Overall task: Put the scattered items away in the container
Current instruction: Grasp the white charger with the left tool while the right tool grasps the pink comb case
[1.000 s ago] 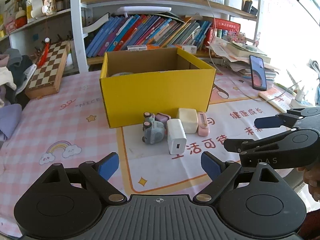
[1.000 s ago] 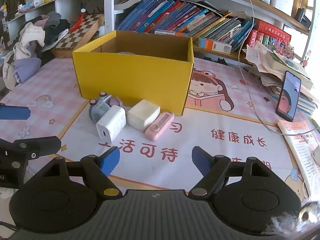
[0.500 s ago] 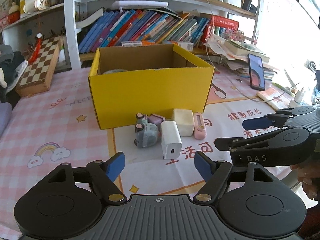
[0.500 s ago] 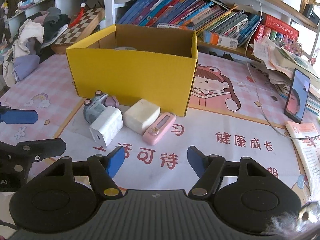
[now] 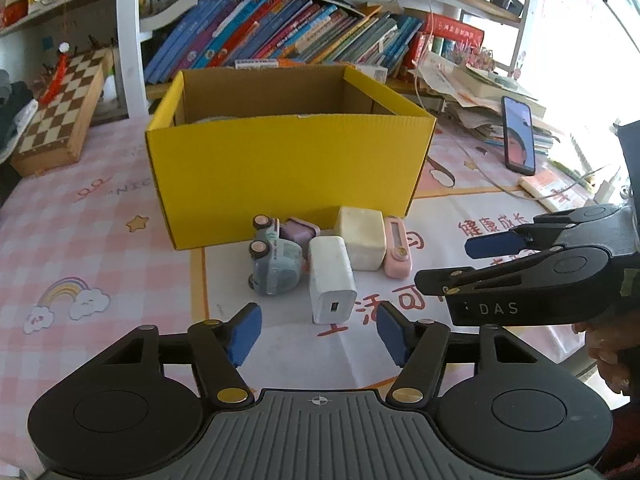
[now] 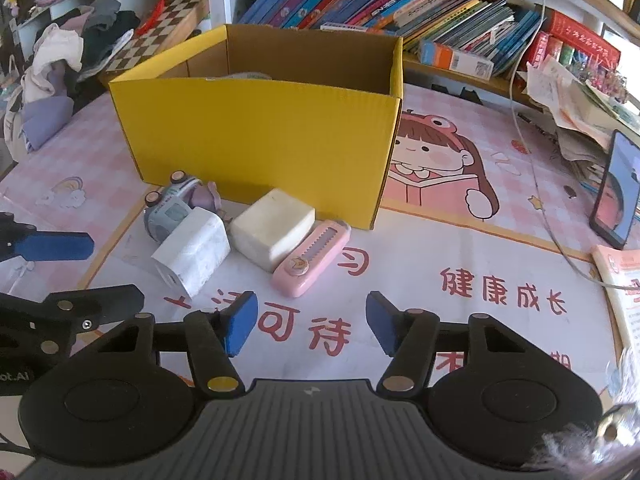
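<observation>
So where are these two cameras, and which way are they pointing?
Left wrist: on the left tool, looking forward and down at the charger; the right tool and a hand show.
Right wrist: on the right tool, facing the pink cutter; the left tool shows.
Shared: yellow box, both tools closing, nothing between them.

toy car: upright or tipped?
Tipped. The toy car lies on its side before the yellow box, wheels facing sideways, not down on the mat.
</observation>
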### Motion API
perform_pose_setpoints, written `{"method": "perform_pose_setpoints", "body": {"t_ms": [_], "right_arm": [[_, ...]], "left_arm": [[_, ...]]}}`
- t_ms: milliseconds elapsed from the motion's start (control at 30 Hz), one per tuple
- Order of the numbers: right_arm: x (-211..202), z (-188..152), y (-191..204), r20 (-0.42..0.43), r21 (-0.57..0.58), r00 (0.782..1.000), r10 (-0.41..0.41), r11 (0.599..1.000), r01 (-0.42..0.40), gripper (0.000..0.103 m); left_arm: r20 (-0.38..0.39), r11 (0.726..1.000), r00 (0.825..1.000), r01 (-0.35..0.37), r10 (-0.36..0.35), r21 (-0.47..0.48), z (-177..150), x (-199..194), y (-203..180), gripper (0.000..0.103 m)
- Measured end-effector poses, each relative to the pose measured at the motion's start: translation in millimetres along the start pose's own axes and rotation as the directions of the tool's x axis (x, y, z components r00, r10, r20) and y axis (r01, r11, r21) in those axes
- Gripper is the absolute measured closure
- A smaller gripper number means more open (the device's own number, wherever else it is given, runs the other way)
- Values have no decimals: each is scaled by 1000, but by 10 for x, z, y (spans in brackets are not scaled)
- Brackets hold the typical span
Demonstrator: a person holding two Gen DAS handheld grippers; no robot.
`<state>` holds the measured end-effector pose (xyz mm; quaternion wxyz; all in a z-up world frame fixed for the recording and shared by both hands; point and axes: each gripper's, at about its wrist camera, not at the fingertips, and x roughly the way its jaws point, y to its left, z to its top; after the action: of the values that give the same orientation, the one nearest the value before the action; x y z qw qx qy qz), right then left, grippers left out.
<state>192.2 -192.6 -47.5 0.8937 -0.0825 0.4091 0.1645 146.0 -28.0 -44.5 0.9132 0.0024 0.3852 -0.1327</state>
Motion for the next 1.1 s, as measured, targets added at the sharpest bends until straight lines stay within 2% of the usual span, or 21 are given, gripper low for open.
{"method": "perform_pose_setpoints", "body": {"t_ms": [133, 500, 700, 767, 833, 900, 1100], "right_arm": [[82, 41, -29, -14, -13, 1000, 14, 1000, -14, 45], [331, 167, -84, -59, -50, 997, 57, 997, -60, 45], [436, 219, -81, -73, -64, 994, 78, 995, -83, 45], [461, 229, -76, -75, -66, 994, 81, 994, -86, 48], [477, 233, -90, -84, -62, 994, 76, 995, -81, 61], [446, 228, -140, -91, -42, 994, 56, 997, -60, 70], [423, 203, -259, -105, 9, 994, 41, 999, -40, 71]], "left_arm": [[-19, 1000, 1000, 6, -6, -16, 20, 104, 9, 50], [-55, 999, 998, 8, -10, -37, 94, 343, -13, 52], [-74, 999, 997, 15, -18, -37, 133, 439, -28, 60], [-81, 999, 996, 21, -24, -36, 144, 461, -28, 65], [-90, 999, 995, 32, -35, -35, 148, 477, -32, 73], [-93, 999, 995, 37, -40, -32, 151, 476, -35, 74], [-99, 998, 994, 40, -44, -40, 158, 503, -13, 73]]}}
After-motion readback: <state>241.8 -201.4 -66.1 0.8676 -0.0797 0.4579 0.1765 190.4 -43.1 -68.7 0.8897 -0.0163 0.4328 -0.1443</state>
